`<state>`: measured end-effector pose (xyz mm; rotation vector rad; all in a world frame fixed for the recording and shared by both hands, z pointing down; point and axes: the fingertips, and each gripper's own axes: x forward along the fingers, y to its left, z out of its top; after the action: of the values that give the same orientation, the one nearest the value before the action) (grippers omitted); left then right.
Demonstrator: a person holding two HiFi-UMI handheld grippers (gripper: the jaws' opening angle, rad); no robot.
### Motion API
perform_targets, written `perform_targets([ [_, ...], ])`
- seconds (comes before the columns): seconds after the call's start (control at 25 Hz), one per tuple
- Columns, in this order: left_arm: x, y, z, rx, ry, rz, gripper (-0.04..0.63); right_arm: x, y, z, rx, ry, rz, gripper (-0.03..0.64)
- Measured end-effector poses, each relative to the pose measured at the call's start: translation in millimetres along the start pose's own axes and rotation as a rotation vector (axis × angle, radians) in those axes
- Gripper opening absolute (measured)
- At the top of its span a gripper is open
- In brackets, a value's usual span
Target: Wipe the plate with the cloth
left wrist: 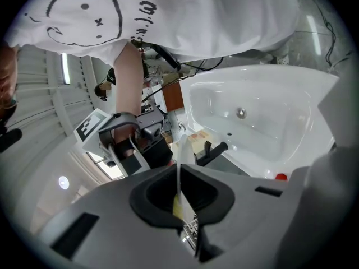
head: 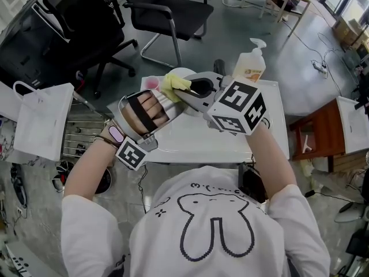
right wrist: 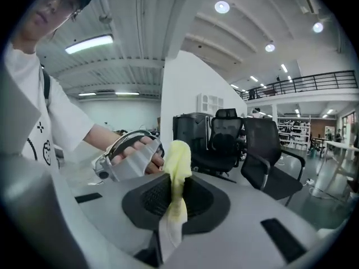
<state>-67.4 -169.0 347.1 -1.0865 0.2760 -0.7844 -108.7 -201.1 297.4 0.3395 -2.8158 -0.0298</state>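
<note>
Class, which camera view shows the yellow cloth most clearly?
The right gripper view: the yellow cloth sits centre frame, pinched in the right gripper. The head view shows only a small yellow bunch by the plate; the left gripper view, just a yellow sliver.

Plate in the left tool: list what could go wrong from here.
The left tool pinches the plate by its thin rim only; wiping pressure could lever it loose. The right tool holds the cloth by a narrow bunch, which might pull out while rubbing. The soap bottle stands close behind both tools; a wide stroke could knock it over.
</note>
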Motion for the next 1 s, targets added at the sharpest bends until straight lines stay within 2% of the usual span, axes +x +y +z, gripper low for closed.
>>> perform_targets([
  [0.12, -0.7, -2.1, -0.2, 0.002, 0.000, -0.008, 0.018, 8.1, -1.2, -4.7, 0.000, 0.036, 0.005, 0.048],
  [0.28, -2.3, -6.8, -0.8, -0.004, 0.006, -0.017, 0.020, 22.1, -9.7, -7.3, -0.039, 0.077, -0.031, 0.048],
  [0.44, -4.2, -6.2, 0.1, -0.014, 0.007, -0.017, 0.020, 33.5, -27.8, -9.5, -0.032, 0.104, -0.077, 0.048],
  [0.68, -9.1, -6.7, -1.5, -0.002, 0.006, 0.007, 0.023, 43.8, -63.3, -23.3, 0.033, 0.159, -0.136, 0.048],
  [1.0, -12.0, 1.9, -6.6, -0.005, 0.023, 0.045, 0.025, 22.8, -97.2, -53.4, 0.133, 0.233, -0.242, 0.048],
])
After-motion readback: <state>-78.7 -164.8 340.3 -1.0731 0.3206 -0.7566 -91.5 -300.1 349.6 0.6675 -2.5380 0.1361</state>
